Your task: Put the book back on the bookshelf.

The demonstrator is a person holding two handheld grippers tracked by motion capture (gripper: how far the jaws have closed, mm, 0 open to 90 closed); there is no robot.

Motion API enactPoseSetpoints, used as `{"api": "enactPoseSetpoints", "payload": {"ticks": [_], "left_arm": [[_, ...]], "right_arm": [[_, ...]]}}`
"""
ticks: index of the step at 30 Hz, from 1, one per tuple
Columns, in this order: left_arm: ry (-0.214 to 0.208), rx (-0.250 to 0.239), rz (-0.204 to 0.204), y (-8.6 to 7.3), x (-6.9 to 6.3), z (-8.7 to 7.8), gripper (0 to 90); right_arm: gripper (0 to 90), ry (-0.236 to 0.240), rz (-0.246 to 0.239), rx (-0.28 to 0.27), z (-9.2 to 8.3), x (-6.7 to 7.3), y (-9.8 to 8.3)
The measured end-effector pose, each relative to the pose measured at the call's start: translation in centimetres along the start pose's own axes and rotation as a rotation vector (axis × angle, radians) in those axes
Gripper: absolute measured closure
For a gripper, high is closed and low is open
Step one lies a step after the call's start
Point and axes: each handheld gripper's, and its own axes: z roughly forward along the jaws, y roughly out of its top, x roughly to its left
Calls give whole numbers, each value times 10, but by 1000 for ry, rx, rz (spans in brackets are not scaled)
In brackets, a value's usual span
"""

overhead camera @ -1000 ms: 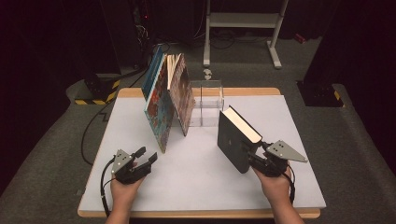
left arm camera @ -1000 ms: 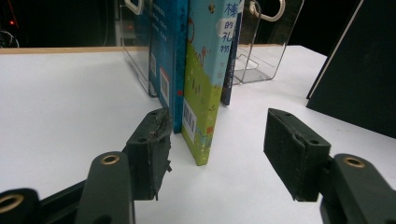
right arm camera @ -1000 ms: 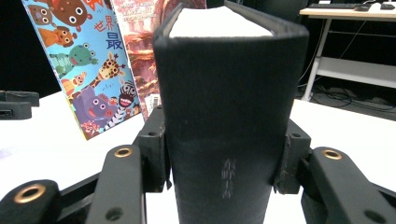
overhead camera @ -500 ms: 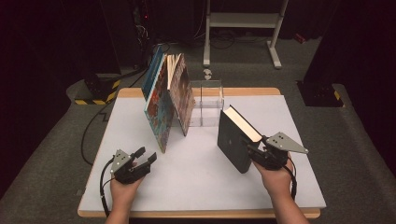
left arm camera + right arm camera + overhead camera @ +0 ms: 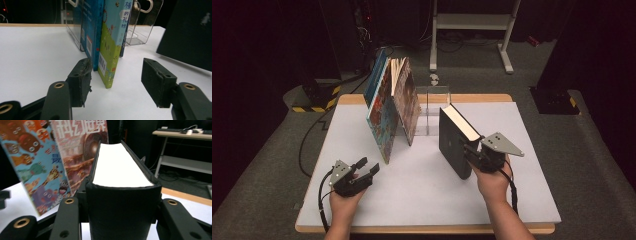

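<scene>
A thick black book [image 5: 453, 139] stands upright right of the table's middle, spine toward me, white page edge on top. My right gripper [image 5: 470, 153] is shut on its near end; its jaws have just been closing with the book [image 5: 120, 170] clamped between them [image 5: 122, 202]. My left gripper [image 5: 368, 168] rests open at the front left with nothing between its fingers [image 5: 116, 80]. It points at the leaning row of picture books: a green one [image 5: 110, 50] and a blue one [image 5: 91, 30].
A colourful picture book [image 5: 382, 120] and a red-brown one [image 5: 408, 102] lean together at the back centre of the white table [image 5: 422, 200]. A clear acrylic bookend [image 5: 437, 100] stands just right of them. A white desk frame [image 5: 472, 22] stands beyond the table.
My right gripper has risen and moved a little left and away from me, carrying the black book. The left gripper has stayed where it was.
</scene>
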Motion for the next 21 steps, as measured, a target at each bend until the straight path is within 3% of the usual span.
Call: {"api": "enactPoseSetpoints", "payload": {"ticks": [7,21], "left_arm": [[-3,-7,-2,0,0,-1,411],[-8,-12,-11,0,1,-2,411]], "right_arm": [[538,-28,35,-14,26,1,6],[536,-91,17,-38,74,5,22]]}}
